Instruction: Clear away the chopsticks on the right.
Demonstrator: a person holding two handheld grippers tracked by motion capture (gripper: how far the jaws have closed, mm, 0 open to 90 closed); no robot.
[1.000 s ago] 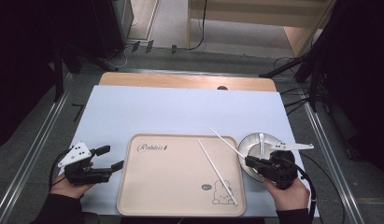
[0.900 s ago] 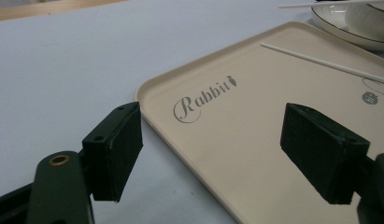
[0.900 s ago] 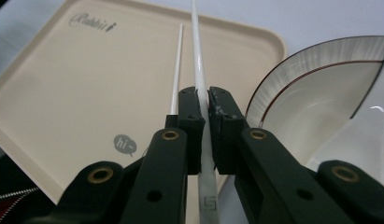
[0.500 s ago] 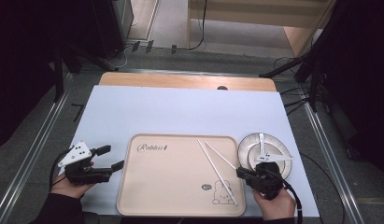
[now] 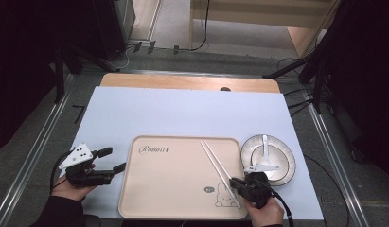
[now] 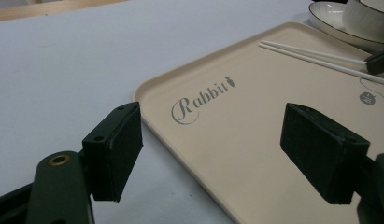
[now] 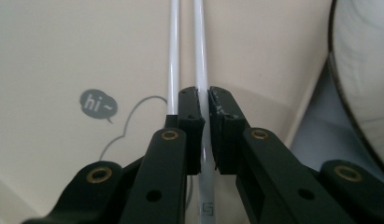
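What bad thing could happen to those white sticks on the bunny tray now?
The right gripper pinches just one chopstick; its twin lies loose beside the jaws, so it could get nudged or roll across the tray. The pinch is near the end, so lifting might let the tip droop or slip. The bowl sits close by.

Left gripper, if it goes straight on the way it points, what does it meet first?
Probably the tray: the open left gripper points low across its near rim, toward the chopsticks farther on. Depth is unclear.
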